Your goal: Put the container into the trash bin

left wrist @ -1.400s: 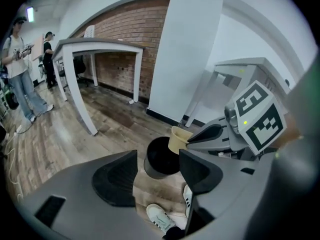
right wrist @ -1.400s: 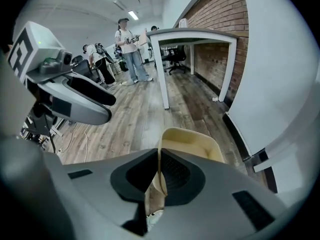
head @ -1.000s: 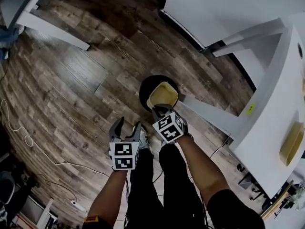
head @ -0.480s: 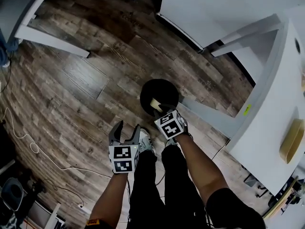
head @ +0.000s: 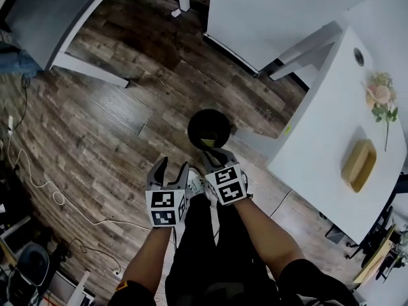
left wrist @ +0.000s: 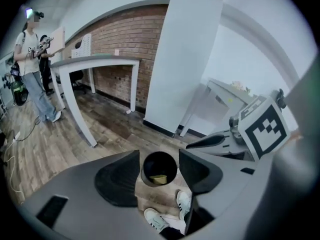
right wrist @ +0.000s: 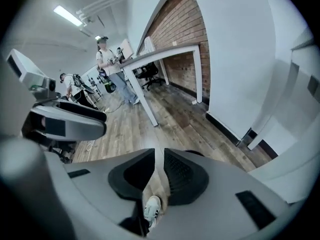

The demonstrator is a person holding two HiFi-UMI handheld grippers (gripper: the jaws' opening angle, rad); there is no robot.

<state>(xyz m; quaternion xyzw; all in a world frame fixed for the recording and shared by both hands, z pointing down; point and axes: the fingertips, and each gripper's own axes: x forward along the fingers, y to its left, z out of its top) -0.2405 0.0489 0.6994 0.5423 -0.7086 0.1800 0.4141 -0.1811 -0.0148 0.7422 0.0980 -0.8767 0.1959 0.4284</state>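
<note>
black sleeves (head: 307, 284), black trousers (head: 207, 247), white dark-striped shoes (left wrist: 183, 202), and a grey left claw (head: 172, 166) bearing a black-and-white marker cube (head: 164, 208).

No readable words or numbers anywhere in view right now. A yellow-green sticker (head: 287, 131) sits on the white table (head: 319, 148) edge, far too small to make out.

Just past the left tongs (left wrist: 159, 154), framed by their parted jaws, the trash bin (left wrist: 160, 164) hides most of the container (left wrist: 159, 179) behind its dark wall: only a yellow corner shows. How it lies cannot be told. Below the tongs, a white shoe (left wrist: 183, 202) is half covered by one jaw's body.
</note>
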